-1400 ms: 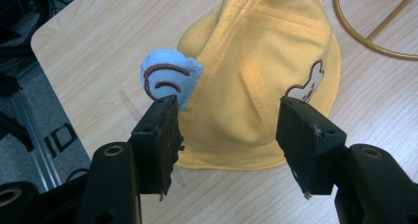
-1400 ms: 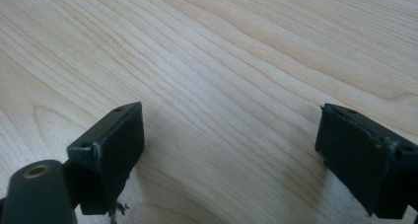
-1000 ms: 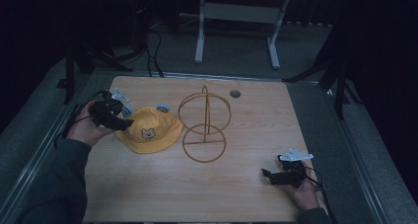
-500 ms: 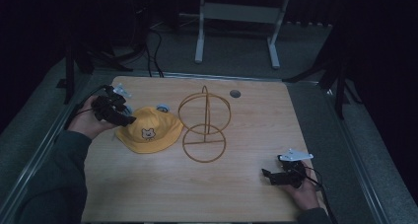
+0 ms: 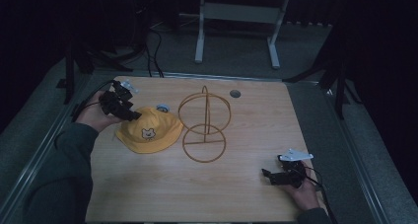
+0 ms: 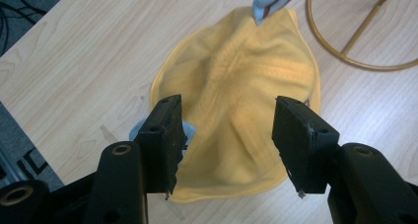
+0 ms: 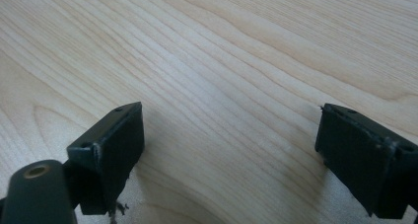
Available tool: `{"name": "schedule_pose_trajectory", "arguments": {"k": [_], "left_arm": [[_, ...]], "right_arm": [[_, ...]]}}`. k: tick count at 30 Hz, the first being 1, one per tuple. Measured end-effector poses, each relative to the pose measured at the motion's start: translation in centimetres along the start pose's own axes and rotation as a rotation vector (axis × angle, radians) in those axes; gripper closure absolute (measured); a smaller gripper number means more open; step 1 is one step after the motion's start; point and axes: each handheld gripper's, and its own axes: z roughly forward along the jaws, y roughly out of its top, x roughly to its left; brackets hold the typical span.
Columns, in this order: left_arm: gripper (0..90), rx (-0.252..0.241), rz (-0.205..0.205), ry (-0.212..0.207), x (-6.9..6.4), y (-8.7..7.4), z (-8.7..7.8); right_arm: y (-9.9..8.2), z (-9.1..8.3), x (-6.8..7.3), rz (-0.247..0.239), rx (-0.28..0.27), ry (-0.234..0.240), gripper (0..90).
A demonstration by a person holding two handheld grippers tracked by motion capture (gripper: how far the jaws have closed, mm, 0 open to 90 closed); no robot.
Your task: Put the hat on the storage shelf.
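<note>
A yellow hat (image 5: 148, 132) with a small animal face lies flat on the wooden table, left of centre. My left gripper (image 5: 133, 116) reaches it from the left. In the left gripper view the jaws of this gripper (image 6: 229, 105) straddle the hat (image 6: 236, 76). They have just been closing with the hat's near brim between them, and the pads stand off the cloth. My right gripper (image 5: 268, 174) rests low at the table's front right, and its jaws (image 7: 231, 120) are open over bare wood.
A gold wire stand (image 5: 205, 115) with a round base ring stands just right of the hat; its rod (image 6: 367, 24) is near. A small blue and white tag (image 5: 161, 107) lies at the hat's far edge. A round grommet (image 5: 235, 93) sits near the far edge.
My left gripper has shifted a little toward the hat's far side and its jaws look slightly narrower. The hat and the right gripper have stayed where they were.
</note>
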Motion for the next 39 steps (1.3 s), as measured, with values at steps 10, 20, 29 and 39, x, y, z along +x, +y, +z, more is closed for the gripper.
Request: {"name": "schedule_pose_trajectory", "arguments": {"k": [10, 20, 29, 39], "left_arm": [[44.8, 0.006, -0.024, -0.005, 0.6, 0.6, 1.4], [50.7, 0.08, -0.019, -0.017, 0.8, 1.4, 4.0], [84.4, 0.107, 0.041, -0.043, 0.2, 1.5, 4.4], [85.4, 0.066, 0.026, -0.068, 0.6, 1.1, 2.9]], "right_arm": [[0.0, 0.0, 0.0, 0.0, 0.0, 0.0, 11.2], [0.0, 0.0, 0.0, 0.001, 0.0, 0.0, 11.2], [0.0, 0.0, 0.0, 0.001, 0.0, 0.0, 11.2], [0.0, 0.0, 0.0, 0.001, 0.0, 0.0, 11.2]]}}
